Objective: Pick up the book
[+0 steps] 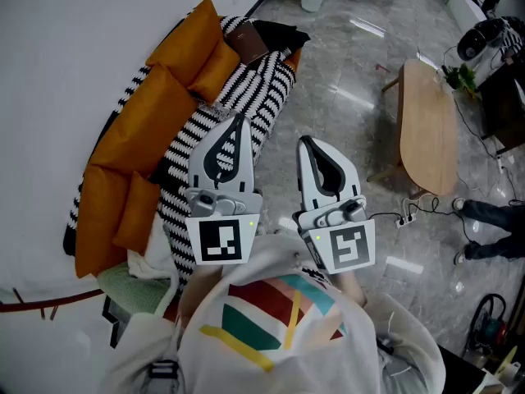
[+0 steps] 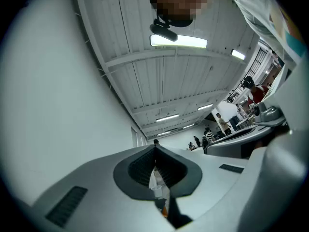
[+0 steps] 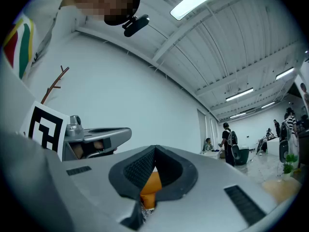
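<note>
While on sofa (image 1: 264, 89), book (image 1: 250, 41) (brown cvr)

No legible txt, labels or nos. anywhere.

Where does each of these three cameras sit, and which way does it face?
Head view: on the person's head, facing steeply down at sofa, book, left gripper, right gripper and the person's shirt.
Left gripper view: on the left gripper, facing up along its shut jaws at wall and ceiling; shirt at top right.
Right gripper view: on the right gripper, tilted up likewise; left gripper at left.
Shared: both gripper views show ceiling lights.
</note>
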The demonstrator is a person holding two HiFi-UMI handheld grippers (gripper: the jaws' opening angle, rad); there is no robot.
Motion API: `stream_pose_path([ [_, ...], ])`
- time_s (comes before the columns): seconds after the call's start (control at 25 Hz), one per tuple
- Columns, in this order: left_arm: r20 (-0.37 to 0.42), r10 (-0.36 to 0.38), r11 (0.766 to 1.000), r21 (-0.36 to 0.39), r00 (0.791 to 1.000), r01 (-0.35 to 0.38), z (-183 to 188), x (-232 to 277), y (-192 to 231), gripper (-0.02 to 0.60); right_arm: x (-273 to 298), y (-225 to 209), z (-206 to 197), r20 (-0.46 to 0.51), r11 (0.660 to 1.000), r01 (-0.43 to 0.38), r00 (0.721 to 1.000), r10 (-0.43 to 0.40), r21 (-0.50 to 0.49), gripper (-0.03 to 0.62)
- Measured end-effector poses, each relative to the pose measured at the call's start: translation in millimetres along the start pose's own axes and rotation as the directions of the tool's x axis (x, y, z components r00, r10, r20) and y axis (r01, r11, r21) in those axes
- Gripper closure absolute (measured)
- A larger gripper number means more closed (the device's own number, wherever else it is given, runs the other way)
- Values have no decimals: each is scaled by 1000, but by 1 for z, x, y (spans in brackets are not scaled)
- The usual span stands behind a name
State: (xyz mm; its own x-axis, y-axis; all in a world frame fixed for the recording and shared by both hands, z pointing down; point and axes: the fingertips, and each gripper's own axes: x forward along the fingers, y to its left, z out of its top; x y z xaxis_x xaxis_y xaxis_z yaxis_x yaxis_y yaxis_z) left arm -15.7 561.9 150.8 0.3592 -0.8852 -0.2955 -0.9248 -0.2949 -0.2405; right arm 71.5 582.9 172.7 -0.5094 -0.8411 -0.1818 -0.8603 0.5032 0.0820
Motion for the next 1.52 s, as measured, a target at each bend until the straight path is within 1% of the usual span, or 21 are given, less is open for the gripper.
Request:
stream_pose_path([
  [0.16, -4, -3, 1000, -8, 1000, 3, 0, -2, -3, 575, -3, -2, 1, 8, 1000, 6, 1000, -6, 1, 582],
  [0.28, -14, -7, 1000, -5, 1000, 7, 2, -5, -7, 575, -12, -6, 3, 6, 1000, 28, 1000, -28, 14, 582],
  [0.4, -9, 5, 1000, -8, 1000, -5, 6, -6, -12, 575, -19, -15, 7, 31, 999, 45, 998, -46, 28, 580],
  [0.56, -9, 7, 1000, 2, 1000, -7, 9, -6, -29, 575, -32, -31, 3, 21, 997, 60, 998, -61, 51, 580],
  [0.76, -20, 23, 1000, 18, 1000, -22, 12, -9, -50, 575, -46, -46, 2, 20, 999, 40, 999, -41, 29, 580],
  [0.88, -11, 58, 997, 48, 998, -58, 12, -16, -58, 575, -58, -50, -10, 26, 1000, 17, 1000, -18, 26, 580],
  [0.96, -19, 83, 995, 59, 996, -81, 6, -19, -60, 575, -62, -55, -25, 6, 999, 17, 1000, -17, 50, 580],
  [1.08, -50, 112, 993, 34, 992, -110, -5, -28, -59, 575, -67, -57, -36, -9, 994, 9, 1000, -8, 105, 580],
  [1.2, -36, 99, 994, 49, 994, -97, -10, -20, -59, 575, -65, -62, -39, 3, 995, 20, 1000, -21, 100, 580],
  [1.28, -40, 87, 995, 57, 995, -85, -17, -10, -58, 575, -60, -66, -45, -6, 995, 24, 1000, -23, 101, 580],
  [1.4, -57, 87, 996, 41, 995, -85, -28, 5, -54, 575, -50, -74, -55, -32, 994, 30, 999, -26, 102, 580],
  [1.52, -44, 79, 996, 36, 996, -78, -33, 18, -50, 575, -41, -85, -60, -42, 994, 45, 998, -41, 99, 580],
])
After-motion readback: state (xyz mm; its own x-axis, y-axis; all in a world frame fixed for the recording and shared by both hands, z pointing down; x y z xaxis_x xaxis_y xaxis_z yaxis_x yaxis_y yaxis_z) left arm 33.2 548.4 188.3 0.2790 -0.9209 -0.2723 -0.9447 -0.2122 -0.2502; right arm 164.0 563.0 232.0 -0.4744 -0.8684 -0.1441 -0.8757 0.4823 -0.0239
